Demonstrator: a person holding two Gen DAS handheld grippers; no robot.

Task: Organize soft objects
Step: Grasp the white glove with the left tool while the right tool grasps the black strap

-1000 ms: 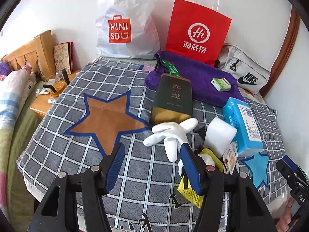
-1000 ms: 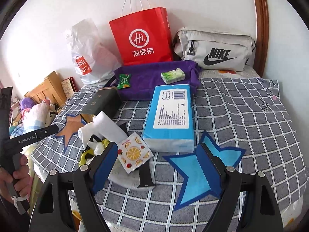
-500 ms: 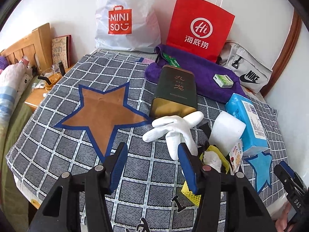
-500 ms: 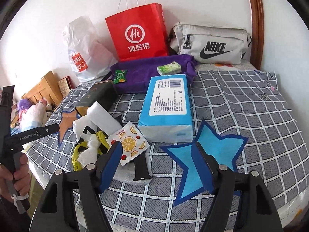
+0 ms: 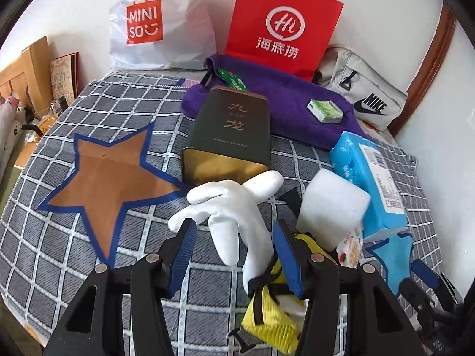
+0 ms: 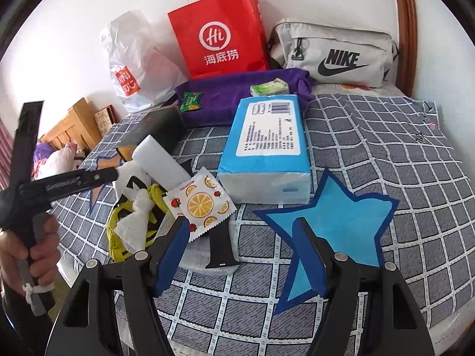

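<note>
White knitted glove (image 5: 234, 207) lies on the grey checked cloth (image 5: 59, 237), one of its fingers reaching back between the blue pads of the left gripper (image 5: 234, 255); those jaws stand partly apart, have just been closing a little, and do not press on the glove. Beside it sit one white foam block (image 5: 332, 210), one yellow mesh pouch with black straps (image 5: 267, 323) and one fruit-printed sachet (image 6: 199, 204), bunched together in a pile. One blue tissue pack (image 6: 264, 148) lies just beyond the sachet. The right gripper (image 6: 240, 246) hangs over the cloth near a black strap end (image 6: 221, 246), its jaws fairly wide after closing somewhat, with nothing gripped. Two paper stars are laid flat on the cloth: one brown star (image 5: 115, 178) and one light blue star (image 6: 335, 222), both edged dark blue. Further back rest one dark tin box (image 5: 231, 136), one purple towel (image 5: 285, 109) bearing two small green packets, one red paper bag (image 6: 219, 35), one white plastic bag (image 5: 160, 20) and one grey pouch (image 6: 332, 53).
</note>
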